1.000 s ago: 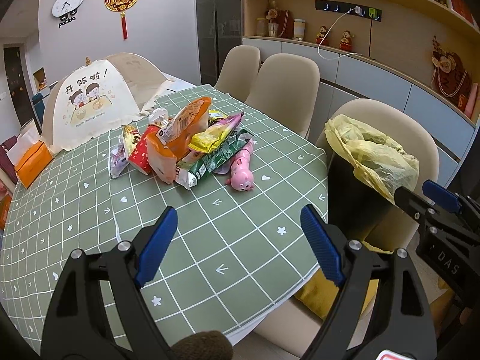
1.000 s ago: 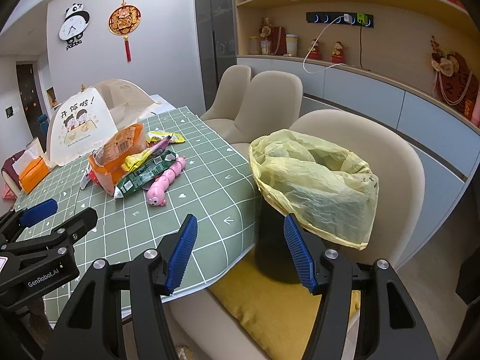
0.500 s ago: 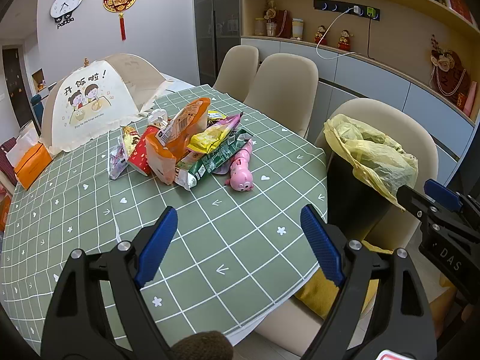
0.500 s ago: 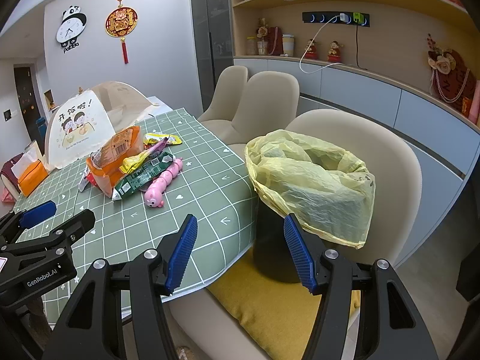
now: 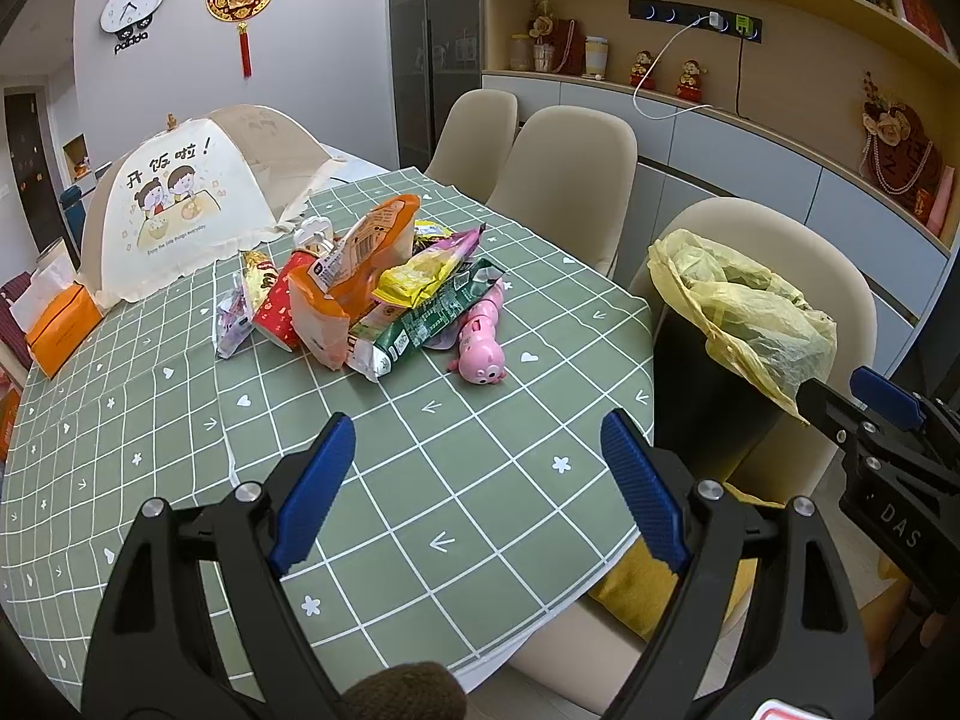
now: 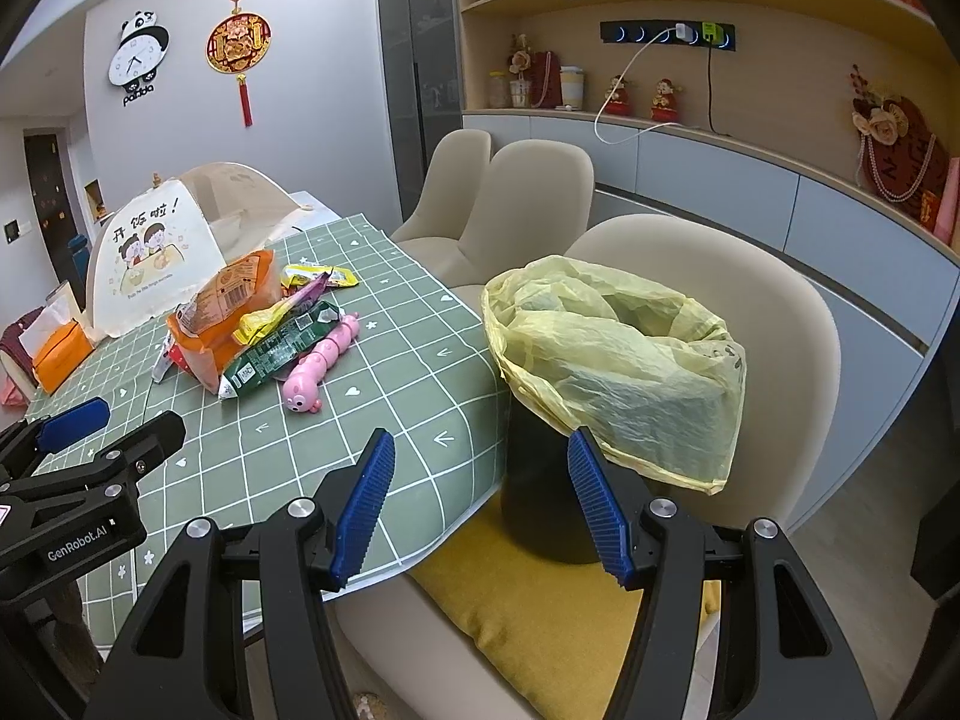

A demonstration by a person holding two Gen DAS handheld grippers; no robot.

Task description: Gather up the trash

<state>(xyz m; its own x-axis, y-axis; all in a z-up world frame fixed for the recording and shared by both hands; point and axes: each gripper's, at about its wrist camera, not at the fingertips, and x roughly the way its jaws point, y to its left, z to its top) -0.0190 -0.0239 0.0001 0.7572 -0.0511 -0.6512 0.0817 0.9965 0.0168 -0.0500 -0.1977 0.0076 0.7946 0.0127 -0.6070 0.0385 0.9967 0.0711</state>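
Trash pile point(image 5: 372, 288): mid-tablecloth point(image 5: 180, 420), well back from near edge.
Left gripper point(image 5: 474, 480): spread wide, empty, hovering over near edge.
Right gripper point(image 6: 480, 504): released, empty, before lined bin point(image 6: 612, 360) beside table edge.

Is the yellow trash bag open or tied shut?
Open. The yellow trash bag has its rim folded over the black bin, with its mouth gaping upward.
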